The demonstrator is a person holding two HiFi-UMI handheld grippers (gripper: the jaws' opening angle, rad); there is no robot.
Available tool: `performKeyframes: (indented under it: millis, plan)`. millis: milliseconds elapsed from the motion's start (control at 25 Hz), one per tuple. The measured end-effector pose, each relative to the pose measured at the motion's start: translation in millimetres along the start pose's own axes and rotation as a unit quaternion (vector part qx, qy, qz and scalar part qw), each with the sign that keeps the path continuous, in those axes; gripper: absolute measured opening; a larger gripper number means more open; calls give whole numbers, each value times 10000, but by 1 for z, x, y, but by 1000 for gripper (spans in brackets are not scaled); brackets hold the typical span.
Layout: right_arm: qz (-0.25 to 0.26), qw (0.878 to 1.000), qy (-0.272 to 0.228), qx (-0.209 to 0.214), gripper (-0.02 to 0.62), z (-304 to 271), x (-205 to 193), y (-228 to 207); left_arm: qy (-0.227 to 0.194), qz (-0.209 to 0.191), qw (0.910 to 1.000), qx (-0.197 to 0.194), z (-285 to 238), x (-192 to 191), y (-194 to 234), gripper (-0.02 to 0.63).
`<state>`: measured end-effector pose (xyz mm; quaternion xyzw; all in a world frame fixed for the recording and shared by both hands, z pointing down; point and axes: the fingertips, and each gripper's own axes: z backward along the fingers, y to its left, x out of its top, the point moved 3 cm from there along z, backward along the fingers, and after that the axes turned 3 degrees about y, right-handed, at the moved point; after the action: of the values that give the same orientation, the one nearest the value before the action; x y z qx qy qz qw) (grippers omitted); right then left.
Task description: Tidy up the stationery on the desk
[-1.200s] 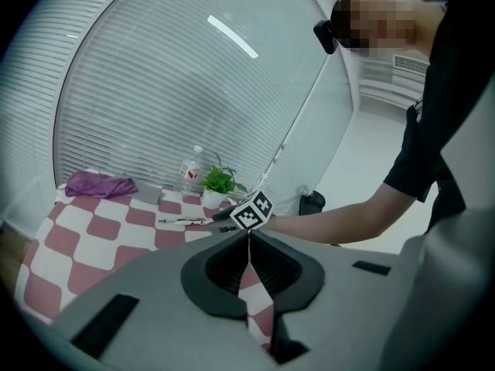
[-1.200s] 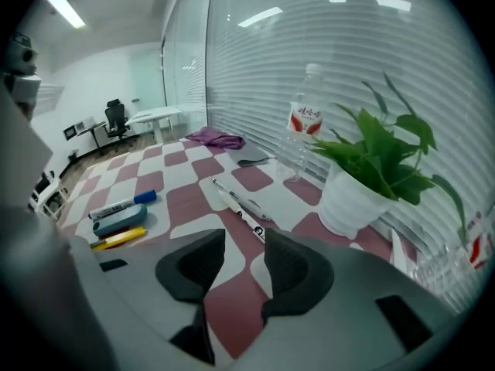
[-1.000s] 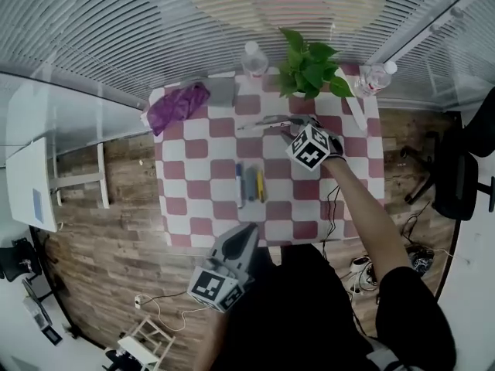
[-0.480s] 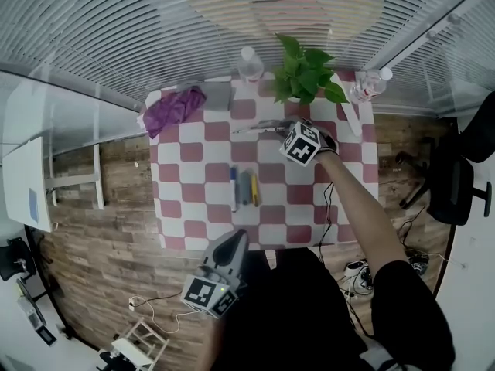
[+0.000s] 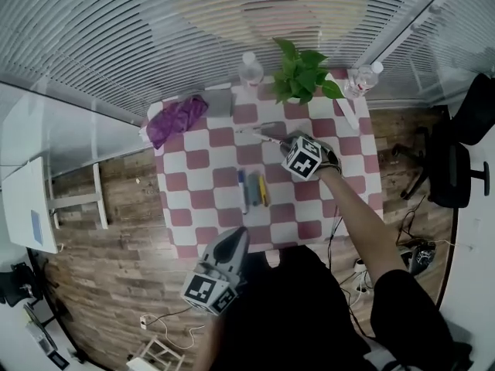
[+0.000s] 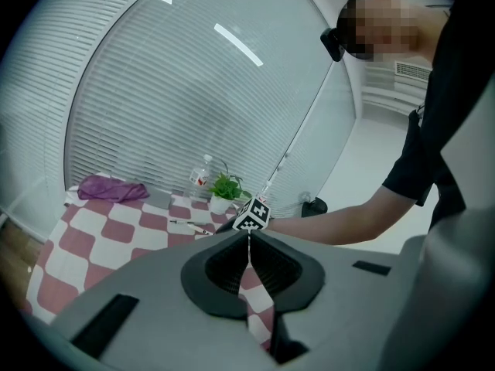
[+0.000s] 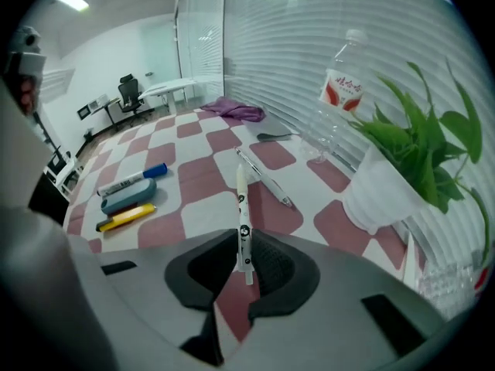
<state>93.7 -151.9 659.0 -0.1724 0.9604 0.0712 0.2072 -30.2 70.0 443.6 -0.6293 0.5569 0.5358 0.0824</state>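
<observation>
Head view, looking steeply down, shows a small desk [image 5: 203, 178] covered with a red-and-white checked cloth at the centre of the frame. It stands on a wooden floor beside a wall of window blinds.

The right tool [image 5: 285, 142] reaches out over the upper right part of the desk on an outstretched arm. In the right gripper view, its jaws have just been closing and now pinch a slim white pen with black markings [image 7: 241, 207]. The pen stands between the pads and points away from the camera, with the checked cloth below it. Just beyond it, a thin silver pen [image 7: 263, 177] lies on the cloth.

Three items lie side by side at the left of that view, touching or nearly so:
- a white marker with a blue cap [image 7: 131, 180]
- what looks like a grey-blue eraser or small case [image 7: 129, 197], though the view is too small to be sure
- a yellow pen-shaped stick [image 7: 126, 217]

A green leafy plant in a white pot [image 7: 383, 192] fills the right side. A clear plastic water bottle with a red label [image 7: 340, 91] stands just behind it. A crumpled purple cloth [image 5: 176, 118] lies at the desk's upper left corner.

The left tool [image 5: 235, 238] hangs low in the head view, just off the desk's near edge. In the left gripper view, its jaws are pressed together with nothing between them.
</observation>
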Motion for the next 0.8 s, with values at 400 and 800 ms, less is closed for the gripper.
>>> performKeyframes:
  millis: [400,800]
  plan:
    - [-2858,9552,-680,-356,72,50,-11,85,188,-396,9937,-1029,16,11,34,34]
    - [-5281,8432,-893,-474,72,47,-36,158,375,-615,9818,-1758,24,8,42,34]
